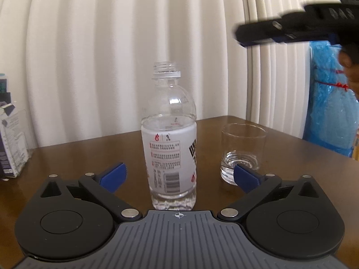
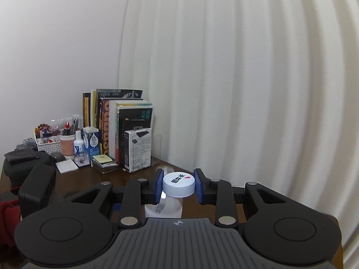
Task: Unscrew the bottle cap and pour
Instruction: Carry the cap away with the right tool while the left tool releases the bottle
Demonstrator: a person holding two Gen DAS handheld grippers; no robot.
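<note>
Cap off, bottle waiting to be poured.

The right gripper (image 2: 178,187) was closed on the white cap (image 2: 178,186), pads against its ribbed rim, carried level and high at two o'clock from the bottle (image 1: 169,139). The left gripper (image 1: 179,176) stood wide open and empty, its fingers either side of the bottle without touching, low and level with the table (image 1: 89,152). The bottle stood upright, uncapped and over half full; the glass (image 1: 242,152) sat at three o'clock, near it. Thin plastic would likely dent and spill if squeezed, so the labelled midsection looked the best hold.
</note>
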